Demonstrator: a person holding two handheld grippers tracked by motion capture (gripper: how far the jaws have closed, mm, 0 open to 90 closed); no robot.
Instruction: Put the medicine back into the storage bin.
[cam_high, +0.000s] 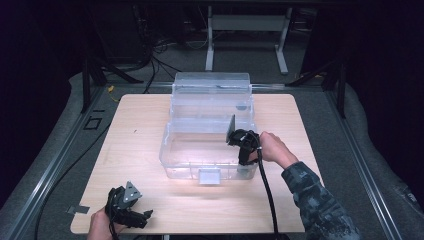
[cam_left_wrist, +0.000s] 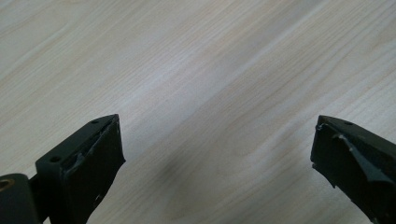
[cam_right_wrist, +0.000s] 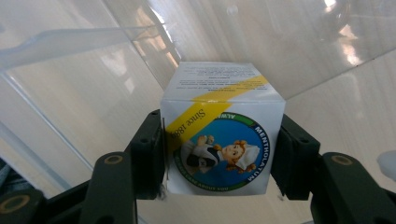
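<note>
Risk first: carrying box (cam_right_wrist: 223, 149) over open bin (cam_high: 209, 150), pinched by side faces only. Thin carton walls possibly caving or slipping between pads if squeezed harder or tilted; likely dropping early and tumbling, landing on edge or corner instead of flat. Releasing too high probably giving same result. Clear bin walls hard to read under glare, so clipping rim or front wall with jaws while lowering seems possible; bin light, likely sliding on table (cam_high: 150, 125) if bumped. Raised lid (cam_high: 211, 85) standing behind, another thing to catch when pulling out. Cable trailing from wrist toward table edge, possibly dragging on bin's right corner.

Right gripper (cam_right_wrist: 223, 161): jaws standing about half open, closed on box, pads pressing left and right faces. Round printed label facing camera, yellow stripe running across top face, box sitting square between jaws, not visibly crushed. In high view, right gripper (cam_high: 235, 136) hanging at bin's right side, over the inner space near the rim; box itself too small to pick out there. Cannot tell whether box is touching bin floor.

Left gripper (cam_high: 129, 210): resting at near-left corner of table, well apart from bin. Jaws spread wide, nothing between them, bare wood beneath.
</note>
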